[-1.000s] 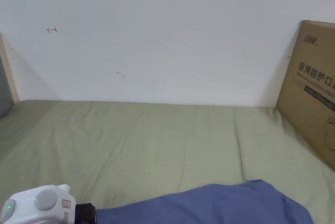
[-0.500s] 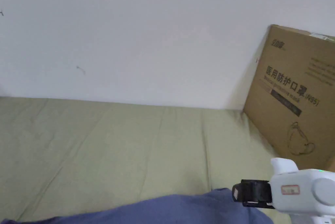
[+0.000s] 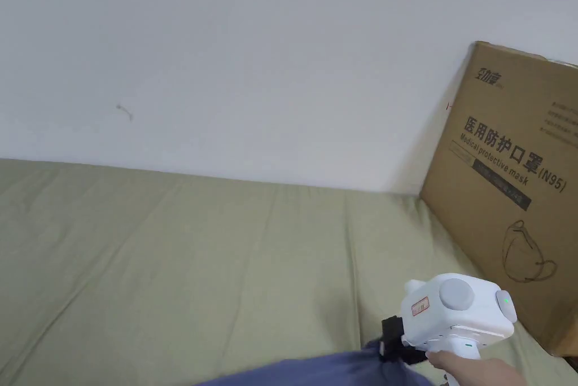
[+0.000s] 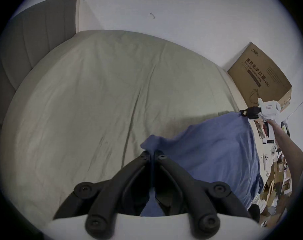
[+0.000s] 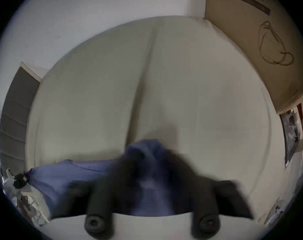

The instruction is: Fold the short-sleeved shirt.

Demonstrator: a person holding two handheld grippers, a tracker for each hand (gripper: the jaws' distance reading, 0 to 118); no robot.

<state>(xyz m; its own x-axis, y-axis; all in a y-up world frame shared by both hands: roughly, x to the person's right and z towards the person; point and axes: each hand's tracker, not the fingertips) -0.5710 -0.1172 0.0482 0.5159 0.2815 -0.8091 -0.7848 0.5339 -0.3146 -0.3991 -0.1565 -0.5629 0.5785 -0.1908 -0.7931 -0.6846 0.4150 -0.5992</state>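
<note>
The blue short-sleeved shirt [image 4: 208,148] hangs stretched between both grippers above the pale green bed sheet [image 4: 95,96]. In the left gripper view my left gripper [image 4: 152,154] is shut on one corner of the shirt, and the cloth runs between its jaws. The right gripper [image 4: 242,113] shows farther off at the right, pinching the shirt's other corner. In the head view the right gripper [image 3: 388,345] holds the shirt [image 3: 338,370] at the bottom edge. The right gripper view is blurred; its jaws [image 5: 147,157] stand close together on blue cloth [image 5: 74,171].
A large cardboard box [image 3: 519,178] leans against the white wall at the bed's right end. A grey headboard [image 4: 34,32] stands at the left end. Cluttered boxes and papers [image 4: 275,174] lie on the floor beside the bed, off to the right.
The head camera has swung to the right. The left gripper has left the head view and the right gripper has come in, holding the shirt's corner near the box.
</note>
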